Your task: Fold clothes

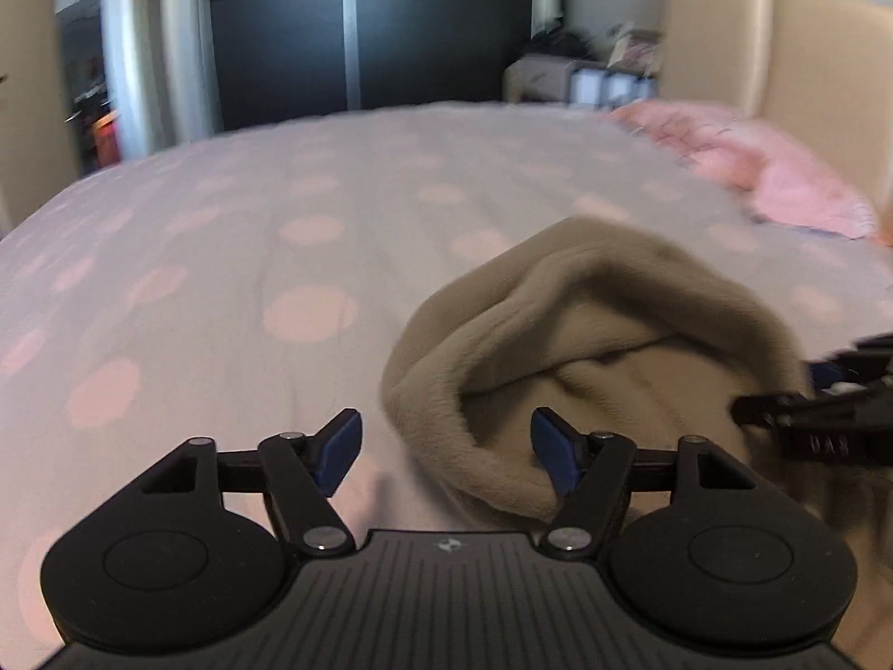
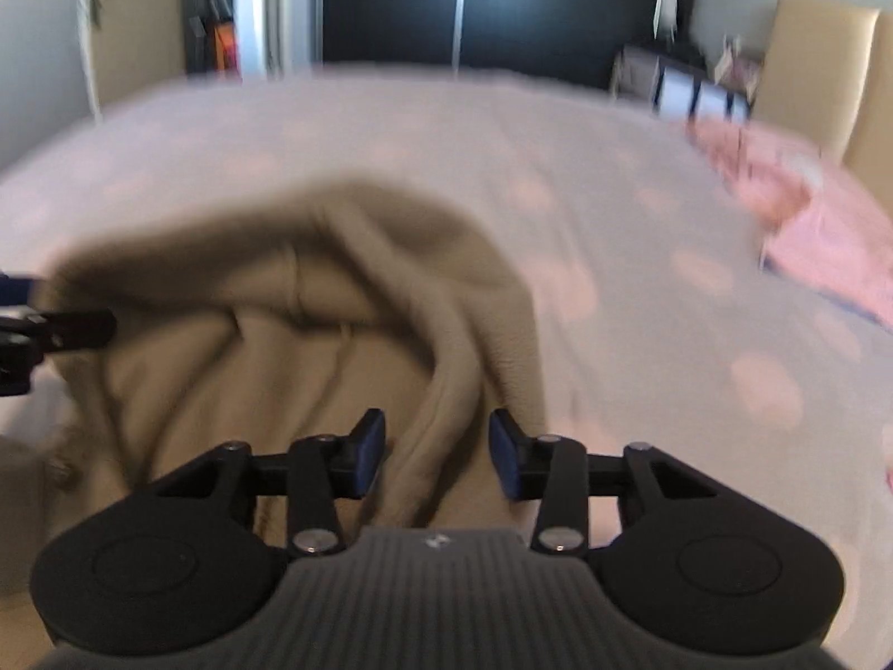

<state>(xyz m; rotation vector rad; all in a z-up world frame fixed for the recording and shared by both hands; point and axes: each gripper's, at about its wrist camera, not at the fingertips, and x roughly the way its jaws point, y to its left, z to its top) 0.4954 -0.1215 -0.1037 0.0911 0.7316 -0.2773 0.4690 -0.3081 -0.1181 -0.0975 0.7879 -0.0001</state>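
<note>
— Your tongs?
— My left gripper and right gripper: both gaping, holding nothing.
— Clothes?
— One beige fleece, bunched lower right on the bed; axis unclear.
</note>
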